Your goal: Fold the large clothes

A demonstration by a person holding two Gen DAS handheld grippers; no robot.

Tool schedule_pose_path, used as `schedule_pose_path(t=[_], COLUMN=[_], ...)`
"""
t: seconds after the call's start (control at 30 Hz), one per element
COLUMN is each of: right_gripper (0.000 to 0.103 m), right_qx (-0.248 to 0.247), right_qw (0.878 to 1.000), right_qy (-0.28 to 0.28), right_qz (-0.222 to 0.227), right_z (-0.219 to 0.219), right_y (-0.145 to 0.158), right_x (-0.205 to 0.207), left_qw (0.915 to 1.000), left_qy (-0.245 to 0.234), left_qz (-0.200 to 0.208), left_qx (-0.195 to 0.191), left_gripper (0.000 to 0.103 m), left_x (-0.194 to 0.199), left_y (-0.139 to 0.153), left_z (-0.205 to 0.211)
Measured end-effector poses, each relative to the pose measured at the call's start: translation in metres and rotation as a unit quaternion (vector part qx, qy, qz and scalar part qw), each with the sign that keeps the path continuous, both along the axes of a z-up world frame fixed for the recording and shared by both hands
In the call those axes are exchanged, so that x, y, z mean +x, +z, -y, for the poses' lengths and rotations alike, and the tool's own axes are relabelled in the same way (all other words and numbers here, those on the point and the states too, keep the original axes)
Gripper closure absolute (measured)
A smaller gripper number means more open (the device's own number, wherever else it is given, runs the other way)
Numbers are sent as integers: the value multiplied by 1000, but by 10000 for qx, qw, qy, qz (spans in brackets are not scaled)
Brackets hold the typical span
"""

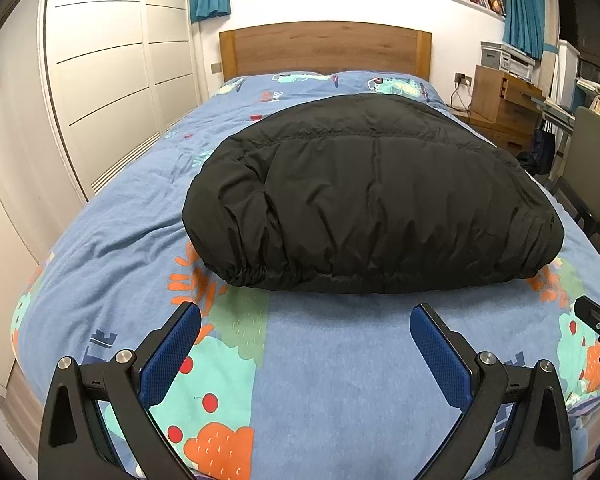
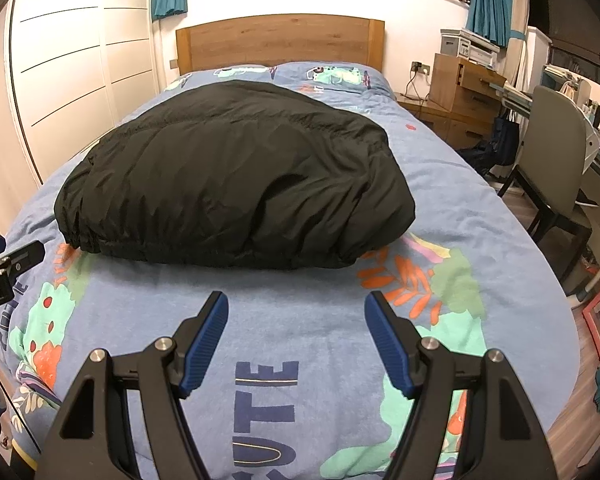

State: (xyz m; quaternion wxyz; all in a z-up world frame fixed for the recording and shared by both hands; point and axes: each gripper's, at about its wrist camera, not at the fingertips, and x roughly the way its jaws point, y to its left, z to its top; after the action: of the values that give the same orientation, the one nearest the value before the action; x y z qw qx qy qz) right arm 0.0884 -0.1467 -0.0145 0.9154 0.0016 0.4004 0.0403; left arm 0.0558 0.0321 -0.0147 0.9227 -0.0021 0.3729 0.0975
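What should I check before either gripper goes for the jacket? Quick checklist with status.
1. Left gripper open, nothing held: ok.
2. Right gripper open, nothing held: ok.
3. Black jacket lying on the bedspread, untouched by either gripper: ok.
4. Elastic hem facing the grippers, nothing in the way: ok.
5. Sleeves findable: cannot tell, none visible.
6. Jacket spread flat for folding: not ok, puffy and bunched.

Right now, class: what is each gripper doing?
Left gripper: open, holding nothing.
Right gripper: open, holding nothing, short of the puffy black quilted jacket.
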Motion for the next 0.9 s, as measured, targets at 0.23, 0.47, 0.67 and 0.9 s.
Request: schedule_pose_path(t=[0.23,0.47,0.67,0.9], right_gripper=[33,33,33,33], right_qx=[23,39,47,47], right_qw=[10000,9999,9999,9999], right_qy=[-39,-52,-61,-69], right_qz=[79,118,134,145], right_z=[3,5,7,9], right_y=[6,9,9,10], right_x=[-6,-9,-13,-15], left_qw=[10000,10000,9999,9999], left_qy=[-33,-52,-35,-36], left_qz=[5,28,64,47], left_qx=[19,50,70,84], left_gripper=[1,1,1,1], left_x=[-5,-11,-14,-15], left_y=[1,3,4,3], left_z=[3,8,8,8])
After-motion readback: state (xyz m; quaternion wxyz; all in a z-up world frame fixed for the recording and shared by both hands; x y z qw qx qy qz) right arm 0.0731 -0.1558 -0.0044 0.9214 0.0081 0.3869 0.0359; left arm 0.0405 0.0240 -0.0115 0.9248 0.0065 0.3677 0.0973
